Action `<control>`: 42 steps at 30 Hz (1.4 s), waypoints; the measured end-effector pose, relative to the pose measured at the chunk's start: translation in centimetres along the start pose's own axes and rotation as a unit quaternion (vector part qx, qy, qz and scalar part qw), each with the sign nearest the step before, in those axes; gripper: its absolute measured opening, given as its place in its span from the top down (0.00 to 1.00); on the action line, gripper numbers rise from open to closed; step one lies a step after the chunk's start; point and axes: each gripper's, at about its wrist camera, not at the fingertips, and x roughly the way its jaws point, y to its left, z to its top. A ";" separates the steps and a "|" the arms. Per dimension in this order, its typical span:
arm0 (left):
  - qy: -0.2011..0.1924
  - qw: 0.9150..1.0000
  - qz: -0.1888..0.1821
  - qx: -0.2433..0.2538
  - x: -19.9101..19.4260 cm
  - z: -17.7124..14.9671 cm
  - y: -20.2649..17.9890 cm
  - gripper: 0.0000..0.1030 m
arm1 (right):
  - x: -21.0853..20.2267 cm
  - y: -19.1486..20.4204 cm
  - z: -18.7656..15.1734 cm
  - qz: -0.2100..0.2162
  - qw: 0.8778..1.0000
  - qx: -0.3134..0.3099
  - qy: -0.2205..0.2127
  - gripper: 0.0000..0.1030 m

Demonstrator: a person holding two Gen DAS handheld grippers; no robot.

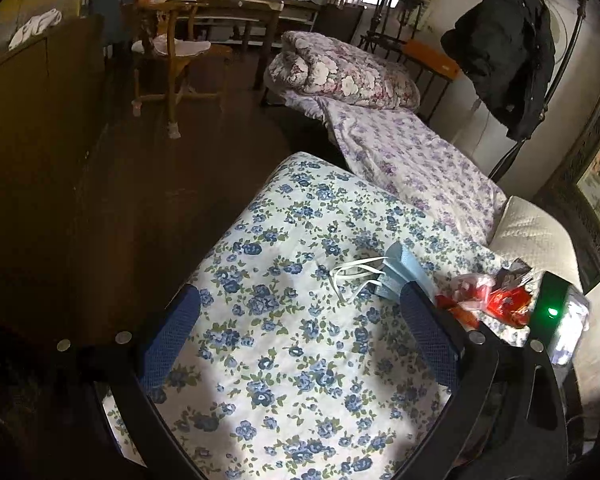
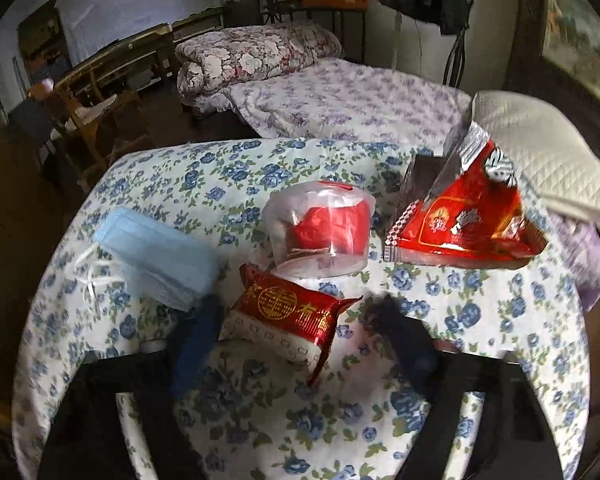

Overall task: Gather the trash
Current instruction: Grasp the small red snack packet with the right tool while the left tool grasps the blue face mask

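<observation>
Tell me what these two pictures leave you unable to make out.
- Right gripper: motion blur in the right wrist view smears its fingers, so whether they press the small red packet is unclear.
- Clear tub: cloudy plastic hides what the red thing inside is.
- Trash pile: in the left wrist view the left gripper's finger and the right gripper's body cover part of it.
- Big red bag: print too blurred to read.

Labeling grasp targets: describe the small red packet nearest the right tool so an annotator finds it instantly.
Start at the blue-flowered quilt with trash clustered on it. In the right wrist view, the small red packet lies nearest the camera, between the right tool fingers, below the clear plastic tub. Unlike the big red snack bag, it is pillow-shaped, with a gold round emblem and white patterned lower half.
</observation>
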 end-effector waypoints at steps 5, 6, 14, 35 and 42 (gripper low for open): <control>0.012 1.000 0.007 0.009 1.1 -0.1 -0.7 0.07 | -2.8 -2.3 -2.8 0.032 0.998 0.045 -0.001 0.52; 0.014 1.000 0.008 0.013 1.4 -0.2 -1.0 0.07 | -3.2 -2.8 -3.2 0.031 0.998 0.051 -0.004 0.52; 0.037 0.998 0.008 0.058 4.5 -0.6 -5.8 0.07 | -4.3 -6.5 -5.1 0.058 0.994 0.091 -0.024 0.52; 0.078 0.994 -0.021 0.068 12.5 0.6 -9.8 0.52 | -3.9 -6.2 -4.5 0.086 0.994 0.071 -0.024 0.36; 0.081 0.993 -0.041 0.078 11.8 0.5 -10.1 0.79 | -4.1 -6.6 -4.6 0.076 0.993 0.082 -0.027 0.33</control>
